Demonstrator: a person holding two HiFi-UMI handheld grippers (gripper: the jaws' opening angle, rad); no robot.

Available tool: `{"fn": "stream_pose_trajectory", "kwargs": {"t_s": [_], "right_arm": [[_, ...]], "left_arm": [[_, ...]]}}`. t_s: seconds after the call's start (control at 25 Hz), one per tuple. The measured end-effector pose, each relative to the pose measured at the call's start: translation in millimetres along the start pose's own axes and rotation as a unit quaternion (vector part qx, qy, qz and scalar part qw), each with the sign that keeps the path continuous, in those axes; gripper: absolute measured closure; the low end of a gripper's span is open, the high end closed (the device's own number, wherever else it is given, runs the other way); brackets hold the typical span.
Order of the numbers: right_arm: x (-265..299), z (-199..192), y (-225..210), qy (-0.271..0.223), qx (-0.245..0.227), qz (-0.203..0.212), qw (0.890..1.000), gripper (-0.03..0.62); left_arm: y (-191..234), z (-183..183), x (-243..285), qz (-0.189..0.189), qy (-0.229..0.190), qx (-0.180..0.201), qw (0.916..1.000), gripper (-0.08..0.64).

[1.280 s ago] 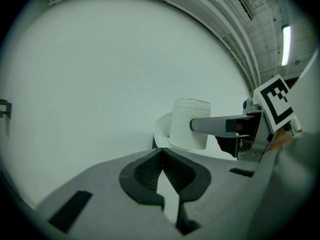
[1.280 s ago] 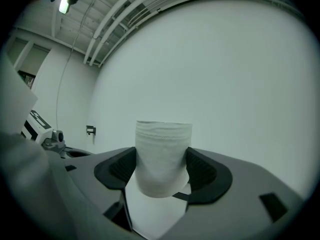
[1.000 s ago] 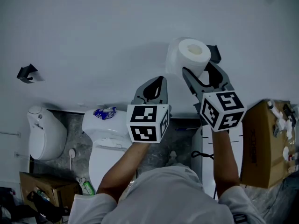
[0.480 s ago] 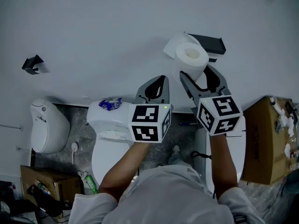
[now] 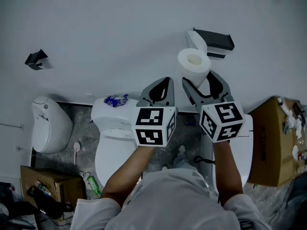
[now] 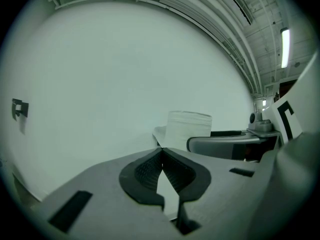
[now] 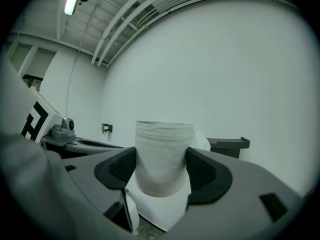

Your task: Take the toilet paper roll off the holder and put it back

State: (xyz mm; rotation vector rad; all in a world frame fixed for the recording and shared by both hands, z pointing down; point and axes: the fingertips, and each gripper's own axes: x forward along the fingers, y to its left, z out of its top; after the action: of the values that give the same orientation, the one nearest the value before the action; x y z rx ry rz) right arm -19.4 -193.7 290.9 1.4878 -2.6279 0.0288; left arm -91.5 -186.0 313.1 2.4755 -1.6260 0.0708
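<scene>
The right gripper (image 5: 198, 80) clamps the toilet paper roll (image 5: 194, 63) by its sides, off the holder (image 5: 214, 38), probably leaving its core free for rehanging. The left gripper (image 5: 160, 84) is closed and empty.

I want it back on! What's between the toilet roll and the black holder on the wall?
In the head view, only a loose tail of the toilet roll reaches up beside the holder; nothing else lies there.
</scene>
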Motion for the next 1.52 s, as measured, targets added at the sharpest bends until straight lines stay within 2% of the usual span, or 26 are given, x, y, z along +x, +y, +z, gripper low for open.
{"fn": "stream_pose_trajectory", "kwargs": {"t_s": [0.6, 1.52], "right_arm": [[-5, -12, 27, 0.008, 0.003, 0.006, 1.000, 0.277], [-8, -13, 25, 0.010, 0.004, -0.001, 1.000, 0.276]], "left_arm": [[10, -4, -20, 0.005, -0.002, -0.002, 1.0000, 0.555], [7, -6, -21, -0.002, 0.000, 0.000, 1.0000, 0.555]]}}
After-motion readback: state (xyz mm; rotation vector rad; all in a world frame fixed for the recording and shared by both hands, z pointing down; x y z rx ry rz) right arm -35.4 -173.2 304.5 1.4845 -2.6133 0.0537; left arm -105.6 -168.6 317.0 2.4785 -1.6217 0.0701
